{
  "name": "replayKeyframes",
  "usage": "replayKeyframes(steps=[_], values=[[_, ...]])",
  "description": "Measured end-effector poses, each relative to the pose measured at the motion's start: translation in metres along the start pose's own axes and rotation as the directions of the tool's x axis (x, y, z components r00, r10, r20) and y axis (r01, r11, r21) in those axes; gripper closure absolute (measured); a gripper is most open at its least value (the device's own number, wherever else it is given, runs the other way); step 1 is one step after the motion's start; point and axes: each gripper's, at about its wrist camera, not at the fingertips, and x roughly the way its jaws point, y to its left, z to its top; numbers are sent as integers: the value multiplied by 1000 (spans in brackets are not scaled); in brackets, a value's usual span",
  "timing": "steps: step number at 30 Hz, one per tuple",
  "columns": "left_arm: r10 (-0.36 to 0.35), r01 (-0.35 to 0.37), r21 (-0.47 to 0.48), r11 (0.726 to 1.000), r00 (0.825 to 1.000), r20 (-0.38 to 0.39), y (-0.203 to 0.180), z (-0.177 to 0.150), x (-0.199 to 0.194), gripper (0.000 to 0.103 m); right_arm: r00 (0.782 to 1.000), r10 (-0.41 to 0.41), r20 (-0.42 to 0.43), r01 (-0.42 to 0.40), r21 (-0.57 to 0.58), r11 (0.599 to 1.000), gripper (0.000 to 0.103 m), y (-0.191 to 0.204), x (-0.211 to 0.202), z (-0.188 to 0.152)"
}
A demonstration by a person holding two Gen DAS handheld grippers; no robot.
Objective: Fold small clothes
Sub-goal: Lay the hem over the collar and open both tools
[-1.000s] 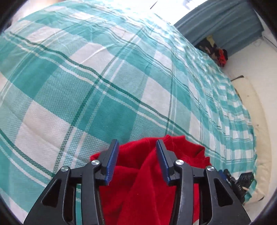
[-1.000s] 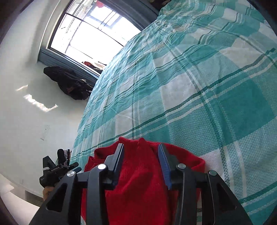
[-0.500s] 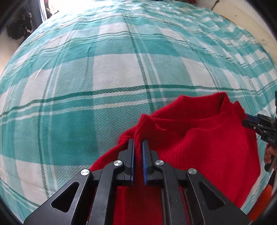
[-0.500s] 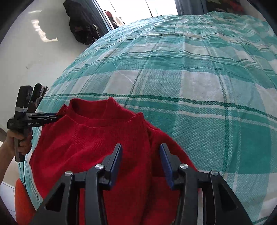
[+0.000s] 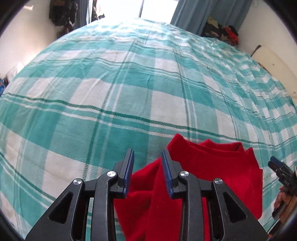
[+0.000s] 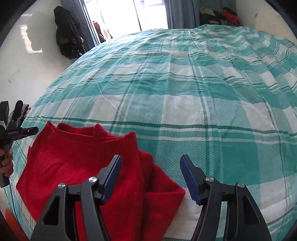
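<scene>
Both claws have just been opening, apparently to let go of the cloth now that it lies spread. The left gripper (image 5: 146,167) stands parted with a ridge of the red sweater (image 5: 213,174) rising between its pads, unpinched. The right gripper (image 6: 150,178) gapes wide above the garment's edge, gripping nothing. The sweater lies at six o'clock on the checked bedspread (image 6: 185,92), neckline toward twelve, its knit rumpled and its sides folded in.

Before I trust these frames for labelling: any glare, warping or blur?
Left wrist: the window is blown out white, the checked bedspread bulges from fisheye, dark corners; the red sweater is sharp. Right wrist: same overexposed window and bulge, sunlight patches on the wall; no motion blur.
</scene>
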Motion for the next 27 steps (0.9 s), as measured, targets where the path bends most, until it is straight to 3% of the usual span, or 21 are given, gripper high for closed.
replayKeyframes(steps=[2,5,7,8,9,10,11,12,14,15,16,18,20,22,23,24,25,27], values=[[-55,52,67,996,997,46,-8,-21,-32,73,997,59,41,-57,-61,997,42,11,-33,-7],[-201,200,166,966,980,-10,-24,-69,-51,80,970,240,24,-233,-165,958,51,40,-74,-38],[-155,176,207,962,981,-116,-31,-99,-28,87,941,338,-25,-335,-221,916,53,62,-84,-72],[-91,126,204,971,981,-170,-25,-112,-10,88,935,350,-64,-355,-237,904,55,69,-79,-91],[-65,100,162,982,976,-207,-12,-120,5,95,945,310,-107,-327,-252,911,56,71,-68,-111],[-104,123,84,989,974,-202,2,-122,5,100,962,223,-157,-258,-260,930,57,67,-50,-130],[-135,139,3,990,973,-188,15,-119,-1,100,966,153,-207,-201,-240,950,66,55,-33,-147],[-135,128,-51,990,976,-172,23,-116,-13,100,964,186,-190,-220,-179,959,67,41,-32,-155],[-137,129,-83,988,985,-109,29,-111,-40,84,977,176,-122,-186,-73,980,73,27,-52,-152],[-131,125,-81,989,989,-74,28,-111,-52,59,983,159,-88,-165,-59,985,72,27,-65,-149],[-133,129,-77,989,990,-41,27,-112,-62,44,986,162,-42,-165,-64,984,71,30,-80,-146],[-152,151,-61,987,988,-9,20,-117,-71,37,981,192,24,-189,-95,977,71,41,-100,-138],[-130,128,-57,990,991,-38,11,-125,-60,34,974,223,39,-217,-116,969,71,54,-100,-134],[-39,39,-9,999,995,-96,2,-136,-35,25,971,241,7,-240,-74,968,66,56,-79,-137],[49,-48,14,999,988,-144,3,-144,-23,26,973,228,-39,-229,-35,973,57,53,-60,-144],[89,-89,8,996,983,-162,6,-151,-21,27,971,208,-118,-208,14,978,54,46,-36,-153],[65,-70,-27,997,989,-131,12,-155,-31,28,962,240,-128,-233,63,970,55,39,-27,-160],[12,-19,-92,996,997,-70,26,-161,-60,26,964,257,-67,-248,118,962,56,32,-45,-158]])
